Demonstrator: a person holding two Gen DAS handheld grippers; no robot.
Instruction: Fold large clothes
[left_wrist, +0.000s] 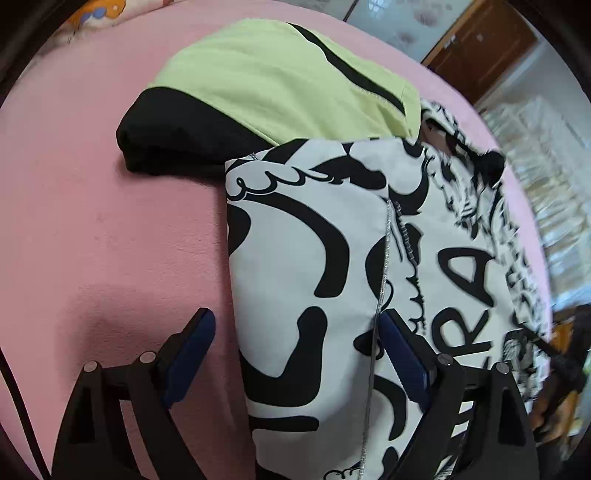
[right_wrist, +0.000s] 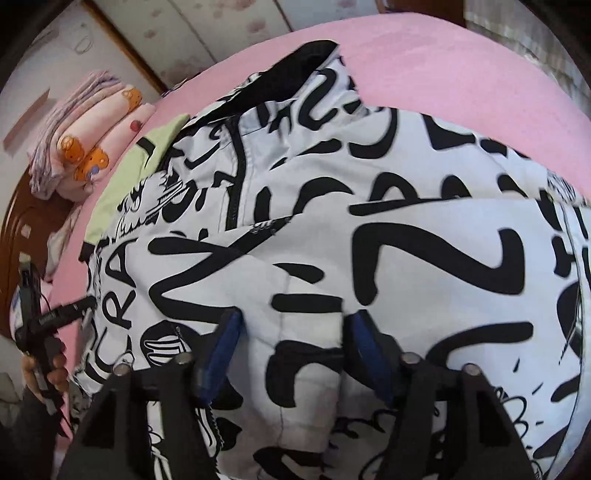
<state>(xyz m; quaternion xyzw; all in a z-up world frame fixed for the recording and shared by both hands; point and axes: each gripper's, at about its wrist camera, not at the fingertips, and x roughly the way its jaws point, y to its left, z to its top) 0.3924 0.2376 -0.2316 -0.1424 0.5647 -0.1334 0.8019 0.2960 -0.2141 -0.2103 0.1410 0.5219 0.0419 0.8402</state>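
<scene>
A white jacket with black graffiti print (left_wrist: 332, 258) lies partly folded on a pink bed (left_wrist: 92, 221). It fills the right wrist view (right_wrist: 369, 240), with its black collar (right_wrist: 295, 70) at the far end. My left gripper (left_wrist: 295, 332) is open over the jacket's left folded edge; its right finger (left_wrist: 402, 354) rests on the cloth and its left finger (left_wrist: 192, 350) hangs over bare sheet. My right gripper (right_wrist: 291, 332) is open with a raised fold of the jacket between its fingers. The left gripper also shows in the right wrist view (right_wrist: 40, 325), held in a hand.
A folded lime-green and black garment (left_wrist: 277, 85) lies just beyond the jacket, and shows in the right wrist view (right_wrist: 125, 177). Folded pink bedding (right_wrist: 92, 133) is stacked at the headboard. A wooden door (left_wrist: 480, 48) and wall stand beyond the bed.
</scene>
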